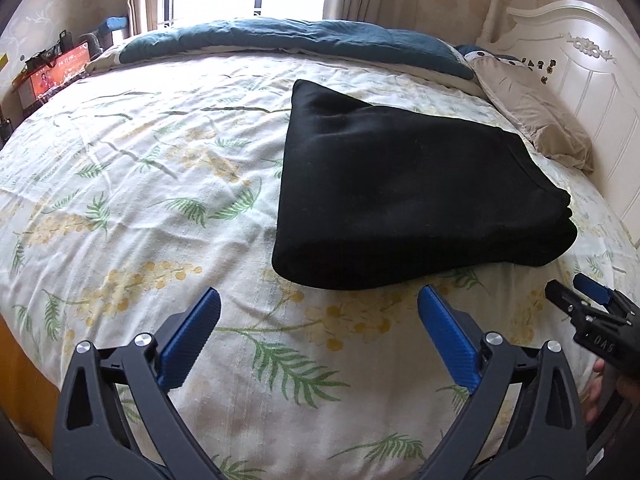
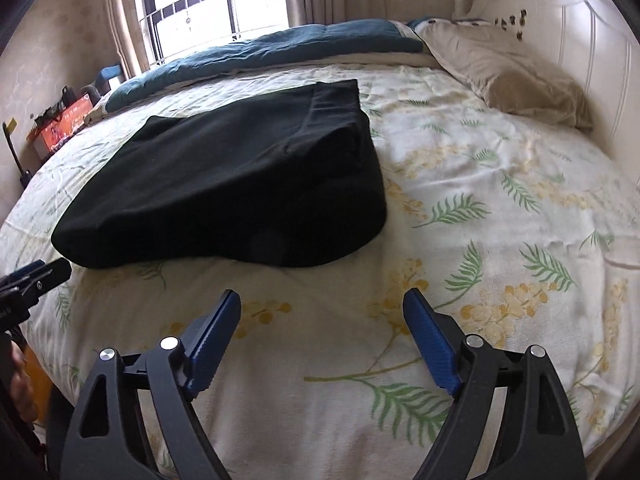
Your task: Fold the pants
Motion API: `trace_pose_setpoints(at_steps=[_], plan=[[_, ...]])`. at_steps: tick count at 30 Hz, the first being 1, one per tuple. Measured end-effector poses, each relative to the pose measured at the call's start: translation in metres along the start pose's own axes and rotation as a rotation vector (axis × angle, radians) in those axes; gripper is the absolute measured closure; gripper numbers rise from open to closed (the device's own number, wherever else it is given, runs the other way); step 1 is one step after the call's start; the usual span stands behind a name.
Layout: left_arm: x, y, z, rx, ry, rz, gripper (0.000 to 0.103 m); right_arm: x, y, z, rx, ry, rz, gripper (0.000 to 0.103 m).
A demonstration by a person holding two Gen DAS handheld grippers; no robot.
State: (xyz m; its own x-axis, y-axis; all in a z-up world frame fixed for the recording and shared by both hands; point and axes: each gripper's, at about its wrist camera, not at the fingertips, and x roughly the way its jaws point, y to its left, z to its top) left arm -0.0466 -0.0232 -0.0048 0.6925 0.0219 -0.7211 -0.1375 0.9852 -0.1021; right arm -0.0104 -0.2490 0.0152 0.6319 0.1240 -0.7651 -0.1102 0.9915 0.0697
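**A:** so what's in the shot? Start big.

**B:** Bed (image 1: 120,208) takes up basically everything, cream cover with green fern and yellow flower print. Along the far side there's a teal quilt (image 1: 288,36), then the white headboard (image 1: 592,68) with a beige pillow (image 1: 536,120) against it.

**A:** and the pants?

**B:** Black pants (image 1: 400,200) are folded into a chunky stack, lying flat on the cover roughly mid-bed, just beyond both grippers. Can't really count the layers, the fabric's too dark.

**A:** grippers holding anything?

**B:** Nope. Left gripper (image 1: 318,306) has its blue pads spread wide over bare cover, nothing between them. Right gripper (image 2: 322,308) is the same, jaws apart and empty, short of the stack's near edge.
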Motion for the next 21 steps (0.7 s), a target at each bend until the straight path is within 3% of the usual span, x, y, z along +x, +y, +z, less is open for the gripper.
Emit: trace_pose_setpoints(at_steps=[8, 21], plan=[[-0.0042, -0.0039, -0.0004, 0.0, -0.007, 0.011, 0.004, -0.0038, 0.0084, -0.0019, -0.013, -0.019, -0.029, 0.019], [-0.0078, -0.0091, 0.0044, 0.022, -0.018, 0.058, 0.004, -0.0002, 0.0099, -0.0058, -0.009, 0.0, -0.002, 0.019]])
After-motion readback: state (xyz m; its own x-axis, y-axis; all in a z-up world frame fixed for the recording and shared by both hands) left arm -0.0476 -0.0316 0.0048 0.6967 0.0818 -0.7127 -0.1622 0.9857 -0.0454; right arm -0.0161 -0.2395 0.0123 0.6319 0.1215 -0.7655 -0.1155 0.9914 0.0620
